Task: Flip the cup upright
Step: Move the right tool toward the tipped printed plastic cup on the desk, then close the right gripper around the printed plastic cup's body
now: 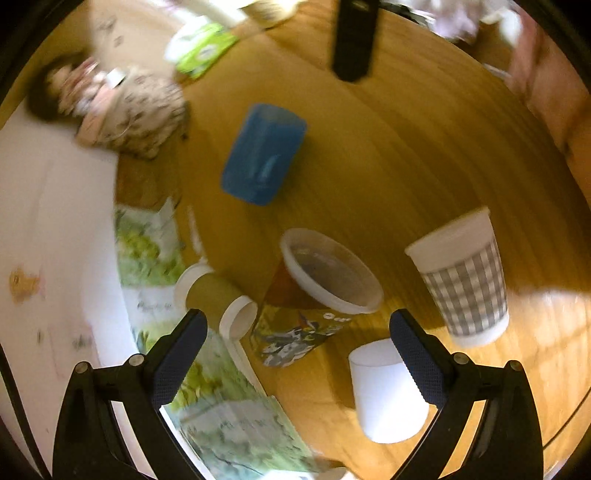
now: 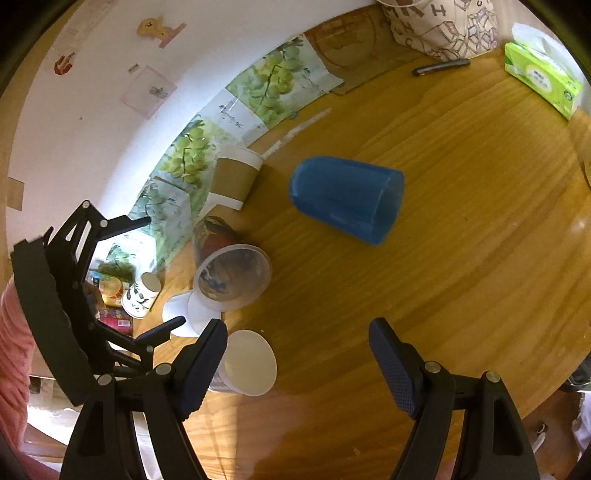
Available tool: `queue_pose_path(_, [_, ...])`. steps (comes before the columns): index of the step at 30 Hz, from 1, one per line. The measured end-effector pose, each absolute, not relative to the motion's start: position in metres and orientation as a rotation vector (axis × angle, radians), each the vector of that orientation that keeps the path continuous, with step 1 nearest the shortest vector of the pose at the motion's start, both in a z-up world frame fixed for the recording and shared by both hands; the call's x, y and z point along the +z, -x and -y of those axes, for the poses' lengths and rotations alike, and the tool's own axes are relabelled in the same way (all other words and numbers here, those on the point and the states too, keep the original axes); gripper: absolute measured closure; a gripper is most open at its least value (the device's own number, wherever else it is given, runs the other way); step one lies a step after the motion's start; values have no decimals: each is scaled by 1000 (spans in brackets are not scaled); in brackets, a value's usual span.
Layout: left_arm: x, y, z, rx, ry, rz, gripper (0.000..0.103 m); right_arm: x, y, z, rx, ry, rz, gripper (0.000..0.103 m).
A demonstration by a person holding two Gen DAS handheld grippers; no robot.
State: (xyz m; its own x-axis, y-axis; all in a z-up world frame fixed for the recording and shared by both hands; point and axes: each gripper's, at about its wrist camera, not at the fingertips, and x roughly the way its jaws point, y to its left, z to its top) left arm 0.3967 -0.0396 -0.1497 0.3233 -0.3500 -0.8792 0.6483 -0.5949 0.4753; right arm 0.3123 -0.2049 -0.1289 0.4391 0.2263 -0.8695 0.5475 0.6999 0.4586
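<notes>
A blue plastic cup (image 2: 347, 199) lies on its side mid-table; it also shows in the left wrist view (image 1: 264, 153). A printed cup with a clear rim (image 1: 325, 280) lies tipped over, as does a brown paper cup (image 1: 214, 299). A grey checked cup (image 1: 461, 277) stands upright. A plain white cup (image 1: 388, 391) stands upside down by my left gripper's right finger. My left gripper (image 1: 295, 350) is open and empty above the cups. My right gripper (image 2: 295, 362) is open and empty, with the checked cup (image 2: 247, 362) beside its left finger.
The round wooden table (image 2: 461, 258) meets a white wall at the left. Grape-print boxes (image 2: 192, 147) line the wall. A green tissue box (image 2: 543, 77), a patterned bag (image 2: 443, 26) and a dark pen (image 2: 439, 67) lie at the far side.
</notes>
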Motion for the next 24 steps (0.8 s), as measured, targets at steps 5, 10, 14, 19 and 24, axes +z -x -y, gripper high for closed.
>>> queue_pose_path(5, [-163, -396, 36, -1493, -1827, -185, 3, -131, -310, 204, -248, -797, -1146, 23])
queue_pose_path(10, [-178, -401, 37, -1564, -1899, -159, 3, -134, -310, 203, -264, -800, -1158, 23])
queue_pose_path(14, [-186, -401, 39, -1610, -1923, -153, 4, -136, -308, 204, -278, -801, -1162, 23])
queue_pose_path(19, [-195, -405, 45, -1647, -1962, -155, 4, -139, -308, 207, -301, -811, -1162, 23])
queue_pose_path(24, [-202, -410, 49, -1679, -1986, -182, 4, -142, -308, 208, -321, -826, -1157, 23])
